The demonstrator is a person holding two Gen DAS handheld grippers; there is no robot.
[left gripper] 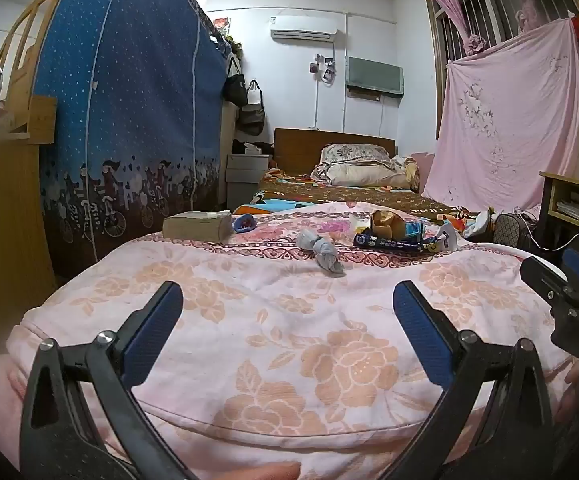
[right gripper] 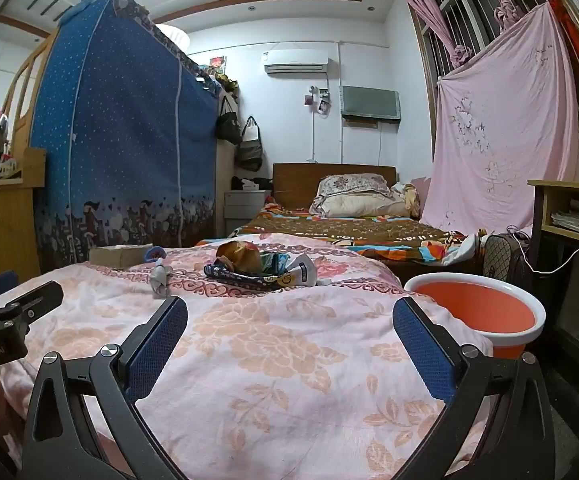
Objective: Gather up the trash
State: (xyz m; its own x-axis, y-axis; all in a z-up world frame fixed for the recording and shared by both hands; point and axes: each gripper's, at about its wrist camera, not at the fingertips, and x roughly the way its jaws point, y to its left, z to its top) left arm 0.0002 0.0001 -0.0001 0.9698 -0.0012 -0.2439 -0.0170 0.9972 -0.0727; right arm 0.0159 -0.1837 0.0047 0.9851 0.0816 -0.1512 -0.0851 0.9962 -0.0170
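Note:
Litter lies at the far end of a pink flowered bedspread: a crumpled grey tissue, a brown paper wrapper, a dark blue wrapper and a small blue scrap. The right wrist view shows the same pile, with the brown wrapper, the blue wrapper and the grey tissue. An orange basin with a white rim stands off the bed's right side. My left gripper and right gripper hover open over the near bedspread, nothing between their fingers.
A flat cardboard box lies at the far left of the bedspread. Beyond it is a second bed with pillows. A blue fabric wardrobe rises on the left, a wooden desk and a bag on the right.

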